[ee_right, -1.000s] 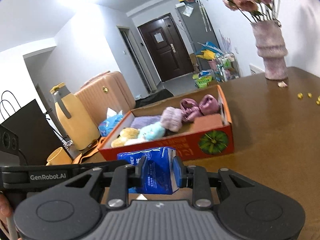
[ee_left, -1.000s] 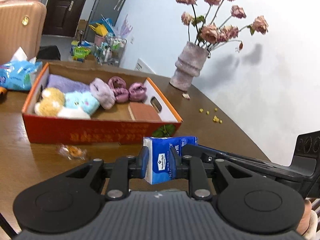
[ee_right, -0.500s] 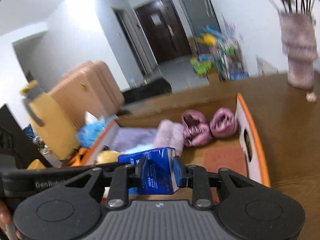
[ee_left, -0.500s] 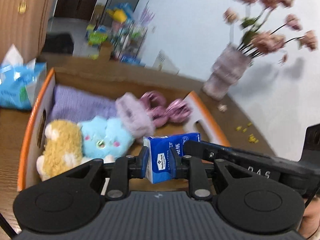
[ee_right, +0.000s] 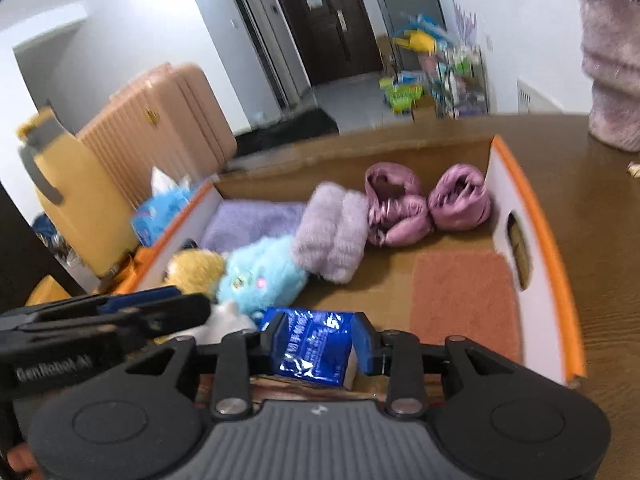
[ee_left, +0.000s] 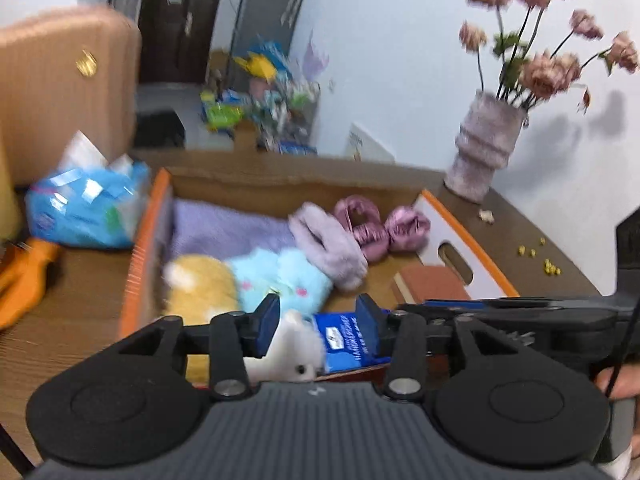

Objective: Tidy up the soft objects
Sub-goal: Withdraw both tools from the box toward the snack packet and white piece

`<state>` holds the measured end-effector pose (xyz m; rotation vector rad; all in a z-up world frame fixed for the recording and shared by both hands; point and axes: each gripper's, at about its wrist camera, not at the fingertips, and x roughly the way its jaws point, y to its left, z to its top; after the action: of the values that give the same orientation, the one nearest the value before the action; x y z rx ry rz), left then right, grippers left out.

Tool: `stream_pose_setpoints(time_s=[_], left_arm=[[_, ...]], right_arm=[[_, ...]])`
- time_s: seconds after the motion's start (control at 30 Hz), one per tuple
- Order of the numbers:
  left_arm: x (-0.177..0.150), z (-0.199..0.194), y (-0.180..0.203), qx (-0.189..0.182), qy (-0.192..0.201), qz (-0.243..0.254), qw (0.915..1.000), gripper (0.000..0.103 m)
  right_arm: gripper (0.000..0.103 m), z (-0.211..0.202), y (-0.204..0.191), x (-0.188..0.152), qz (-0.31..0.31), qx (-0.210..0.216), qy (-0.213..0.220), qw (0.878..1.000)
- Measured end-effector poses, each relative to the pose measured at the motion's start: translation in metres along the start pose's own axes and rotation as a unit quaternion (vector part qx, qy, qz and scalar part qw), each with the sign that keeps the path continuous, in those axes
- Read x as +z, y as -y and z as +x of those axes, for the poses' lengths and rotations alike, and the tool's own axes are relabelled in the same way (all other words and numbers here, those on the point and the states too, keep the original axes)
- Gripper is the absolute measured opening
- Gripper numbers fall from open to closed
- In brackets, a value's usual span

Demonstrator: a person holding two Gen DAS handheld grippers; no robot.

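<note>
A blue tissue pack (ee_right: 314,346) lies low inside the orange-rimmed cardboard box (ee_right: 532,216), near its front wall; it also shows in the left wrist view (ee_left: 344,340). My right gripper (ee_right: 318,346) has its jaws spread wide on either side of the pack. My left gripper (ee_left: 318,326) is open over the box, just left of the pack. In the box lie a blue plush (ee_right: 260,276), a yellow plush (ee_right: 196,266), a white plush (ee_left: 294,354), lilac fluffy slippers (ee_right: 332,236), pink padded slippers (ee_right: 424,204), a purple towel (ee_right: 252,220) and an orange cloth (ee_right: 460,296).
A grey vase of dried roses (ee_left: 484,148) stands on the brown table right of the box. A blue wipes bag (ee_left: 84,204) lies left of the box, with a yellow jug (ee_right: 68,188) and a peach suitcase (ee_right: 160,120) behind. Yellow crumbs (ee_left: 536,256) dot the table.
Both grippers moved forward over the box with the tissue pack, lowered it, and opened. The pack now lies in the box between the spread jaws.
</note>
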<state>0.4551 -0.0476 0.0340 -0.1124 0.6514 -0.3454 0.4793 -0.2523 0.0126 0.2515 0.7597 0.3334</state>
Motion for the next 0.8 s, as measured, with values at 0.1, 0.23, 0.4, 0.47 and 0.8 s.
stream_pose_setpoints(time_s=[0.1,0.23,0.4,0.47,0.8], left_arm=[[-0.008,-0.041,-0.005,0.018,0.038,0.004,0.9991,0.064],[-0.032,-0.085,-0.007,0.031,0.072,0.011,0.9968,0.075],[-0.077,-0.119,-0.006,0.056,0.091,0.003,0.9943,0.079],[-0.096,-0.125,-0.004,0.07,0.085,0.003,0.994,0.079],[-0.14,-0.136,-0.005,0.07,0.043,-0.009,0.9966,0.079]], right_arm=[[0.041,-0.039,-0.003,-0.007,-0.01,0.005,0.037,0.999],[0.051,-0.096,-0.017,-0.027,-0.047,-0.017,0.08,0.996],[0.055,-0.149,-0.031,-0.072,-0.065,-0.024,0.114,0.991],[0.055,-0.161,-0.036,-0.093,-0.065,-0.012,0.109,0.992],[0.055,-0.174,-0.037,-0.165,-0.038,-0.028,0.083,0.995]])
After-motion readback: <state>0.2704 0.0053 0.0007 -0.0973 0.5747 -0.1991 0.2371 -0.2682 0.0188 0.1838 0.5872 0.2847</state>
